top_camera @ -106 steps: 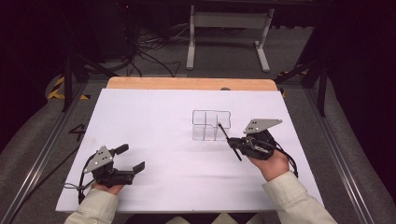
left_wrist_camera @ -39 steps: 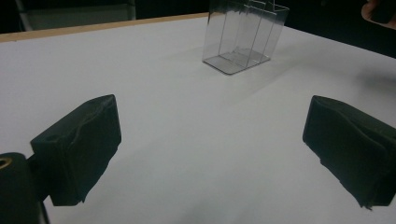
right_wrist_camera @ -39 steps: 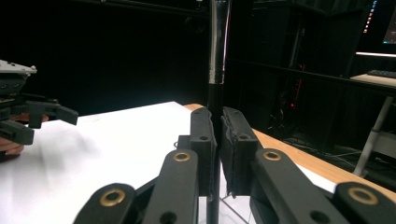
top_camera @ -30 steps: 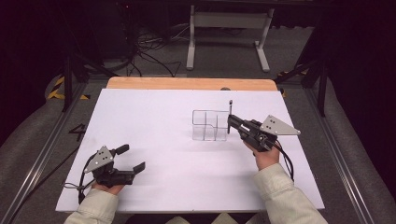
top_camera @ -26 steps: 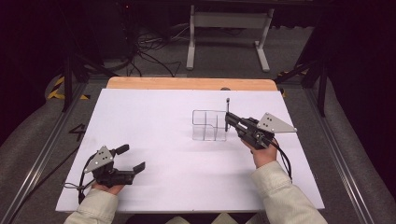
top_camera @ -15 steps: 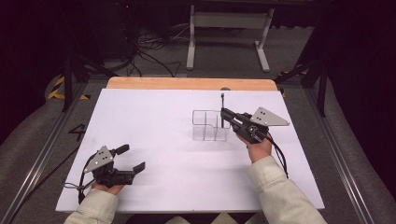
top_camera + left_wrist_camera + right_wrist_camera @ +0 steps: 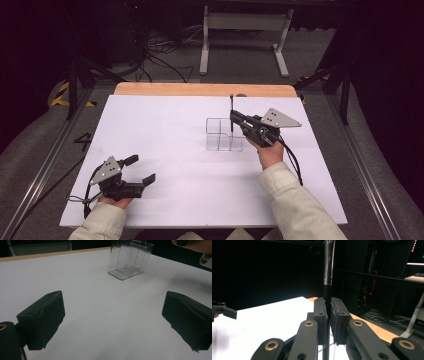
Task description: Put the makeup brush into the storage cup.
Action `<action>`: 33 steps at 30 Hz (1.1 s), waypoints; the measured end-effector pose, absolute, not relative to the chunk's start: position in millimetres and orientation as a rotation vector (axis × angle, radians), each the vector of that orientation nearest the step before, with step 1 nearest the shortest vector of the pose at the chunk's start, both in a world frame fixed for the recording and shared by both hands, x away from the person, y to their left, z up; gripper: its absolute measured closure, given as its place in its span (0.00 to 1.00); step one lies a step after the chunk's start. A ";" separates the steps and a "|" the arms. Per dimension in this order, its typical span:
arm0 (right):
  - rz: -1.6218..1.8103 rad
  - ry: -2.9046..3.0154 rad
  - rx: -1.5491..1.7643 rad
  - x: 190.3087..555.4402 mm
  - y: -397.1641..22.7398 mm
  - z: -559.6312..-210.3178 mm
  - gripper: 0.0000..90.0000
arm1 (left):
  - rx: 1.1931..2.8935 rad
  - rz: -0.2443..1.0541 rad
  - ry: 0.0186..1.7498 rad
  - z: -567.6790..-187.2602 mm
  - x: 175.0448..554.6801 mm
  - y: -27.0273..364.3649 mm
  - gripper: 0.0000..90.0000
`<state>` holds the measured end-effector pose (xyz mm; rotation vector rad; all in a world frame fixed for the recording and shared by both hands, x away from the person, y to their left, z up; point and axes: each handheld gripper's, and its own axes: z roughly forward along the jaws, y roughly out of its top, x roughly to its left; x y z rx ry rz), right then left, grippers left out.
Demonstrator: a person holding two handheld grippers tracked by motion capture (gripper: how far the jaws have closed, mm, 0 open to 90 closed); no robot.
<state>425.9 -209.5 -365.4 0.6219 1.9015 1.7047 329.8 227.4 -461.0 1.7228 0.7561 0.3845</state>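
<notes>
My right claw, clamped on the upright pen, has shifted left over the clear organizer, frame centre; drop-in next.

Right gripper at far right, jaws pinched shut on upright pen, hand and sleeve behind it. Left gripper near left, low over table, jaws wide apart, holding nothing.

Table sheet: plain white. Board edge: light wood. Compartment box: clear, colourless. Pen: black, silvery band. Both grippers: black, grey plates. Sleeves: cream.
</notes>
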 end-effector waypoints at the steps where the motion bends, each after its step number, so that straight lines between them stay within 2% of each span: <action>1: 1.706 1.902 0.622 426.7 -208.4 -365.5 0.92 | 1.725 0.383 0.755 -460.9 329.8 227.5 0.06; 33: 1.695 1.910 0.721 452.4 -194.8 -385.9 0.92 | 1.727 0.379 0.748 -460.8 329.8 227.3 0.06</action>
